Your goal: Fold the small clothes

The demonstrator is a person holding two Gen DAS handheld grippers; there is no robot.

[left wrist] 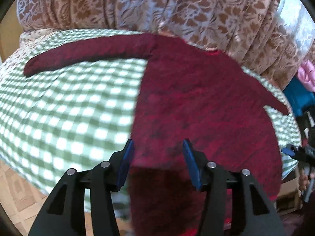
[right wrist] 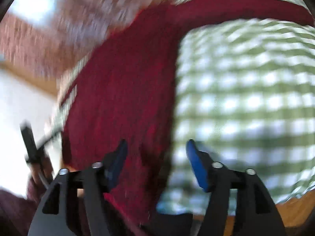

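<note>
A dark red long-sleeved sweater (left wrist: 196, 98) lies spread flat on a green-and-white checked cloth (left wrist: 69, 108). One sleeve (left wrist: 88, 53) stretches out to the left and the other sleeve (left wrist: 271, 98) points right. My left gripper (left wrist: 158, 153) stands open over the sweater's near left hem, and its blue pads do not press on the fabric. In the blurred right wrist view my right gripper (right wrist: 156, 157) is open above the sweater's (right wrist: 122, 78) near edge, where it meets the checked cloth (right wrist: 246, 98). The right gripper's blue tip (left wrist: 289, 151) shows at the right rim.
A brown-and-white floral drape (left wrist: 157, 4) rises behind the far edge. Blue fabric (left wrist: 301, 96) and pink fabric (left wrist: 307, 72) sit at the right. Wooden floor (left wrist: 15, 192) shows below the cloth at the lower left, and a cardboard box (left wrist: 289, 188) at the lower right.
</note>
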